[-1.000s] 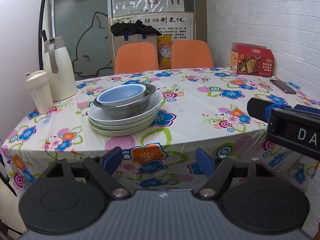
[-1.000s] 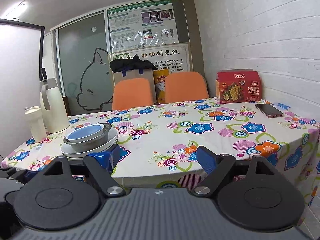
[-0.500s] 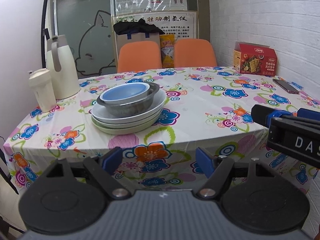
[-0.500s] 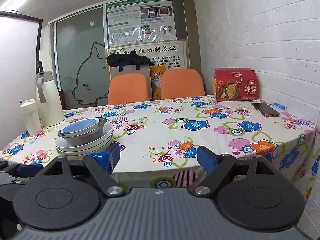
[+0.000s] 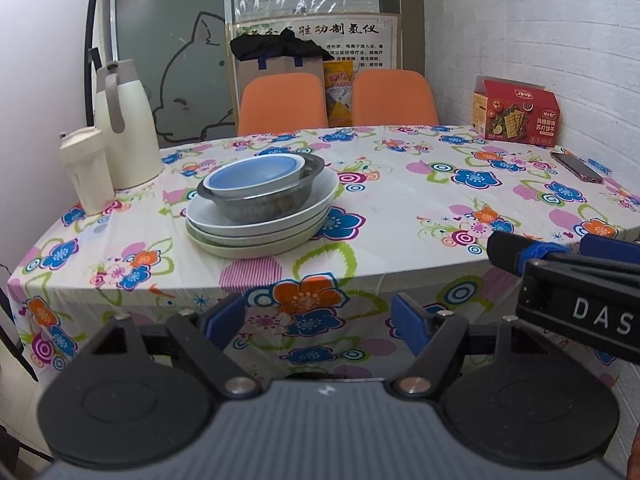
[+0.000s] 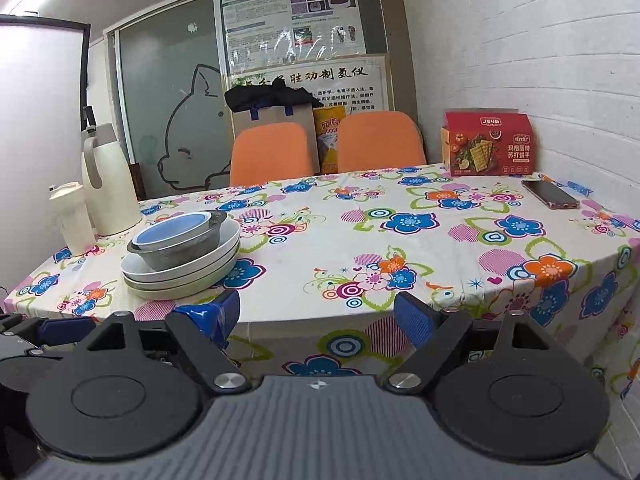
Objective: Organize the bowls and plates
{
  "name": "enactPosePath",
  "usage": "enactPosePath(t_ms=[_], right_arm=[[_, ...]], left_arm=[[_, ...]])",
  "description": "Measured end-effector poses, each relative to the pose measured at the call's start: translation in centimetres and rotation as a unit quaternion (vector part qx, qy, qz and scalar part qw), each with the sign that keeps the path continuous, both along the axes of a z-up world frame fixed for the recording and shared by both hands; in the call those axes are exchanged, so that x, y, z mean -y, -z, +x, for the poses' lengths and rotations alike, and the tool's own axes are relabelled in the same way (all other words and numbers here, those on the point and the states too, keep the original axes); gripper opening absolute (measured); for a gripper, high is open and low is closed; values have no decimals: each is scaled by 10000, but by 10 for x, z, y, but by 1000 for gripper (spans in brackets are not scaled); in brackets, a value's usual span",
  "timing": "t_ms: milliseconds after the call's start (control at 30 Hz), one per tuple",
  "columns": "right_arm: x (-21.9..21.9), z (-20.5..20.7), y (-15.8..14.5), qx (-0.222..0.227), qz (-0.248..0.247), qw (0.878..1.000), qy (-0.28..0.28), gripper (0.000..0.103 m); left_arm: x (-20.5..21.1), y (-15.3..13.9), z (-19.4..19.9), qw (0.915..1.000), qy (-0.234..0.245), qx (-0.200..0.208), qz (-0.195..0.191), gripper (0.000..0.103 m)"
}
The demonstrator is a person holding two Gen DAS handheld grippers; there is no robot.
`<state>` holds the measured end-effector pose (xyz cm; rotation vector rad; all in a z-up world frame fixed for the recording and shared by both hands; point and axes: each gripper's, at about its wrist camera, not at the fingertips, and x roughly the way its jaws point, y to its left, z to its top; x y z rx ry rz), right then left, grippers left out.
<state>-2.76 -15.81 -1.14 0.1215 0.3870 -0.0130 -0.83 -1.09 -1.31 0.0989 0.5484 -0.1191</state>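
Observation:
A stack stands on the left half of the flowered table (image 5: 420,200): a blue bowl (image 5: 254,174) inside a grey metal bowl (image 5: 264,204), on white plates (image 5: 280,226) with a pale green plate at the bottom. The same blue bowl (image 6: 172,229), metal bowl (image 6: 180,252) and plates (image 6: 188,276) appear in the right wrist view. My left gripper (image 5: 318,320) is open and empty, off the table's front edge, short of the stack. My right gripper (image 6: 316,318) is open and empty too, to the right of the stack; its side (image 5: 560,276) shows in the left wrist view.
A cream thermos jug (image 5: 126,126) and a cream tumbler (image 5: 86,170) stand at the table's left edge. A red cracker box (image 5: 516,112) and a phone (image 5: 576,166) lie at the far right by the brick wall. Two orange chairs (image 5: 282,102) stand behind the table.
Both grippers have risen slightly and the views have shifted a little; the stack of bowls and plates has not moved, and both grippers stay open.

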Motion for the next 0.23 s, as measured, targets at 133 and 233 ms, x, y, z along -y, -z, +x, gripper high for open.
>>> enactPosePath(t_ms=[133, 233], right_arm=[[-1, -1, 0, -22, 29, 10000, -57, 71], [0, -3, -1, 30, 54, 10000, -31, 71]], left_arm=[[-4, 0, -2, 9998, 30, 129, -117, 74], [-4, -3, -5, 9996, 47, 229, -152, 74]])
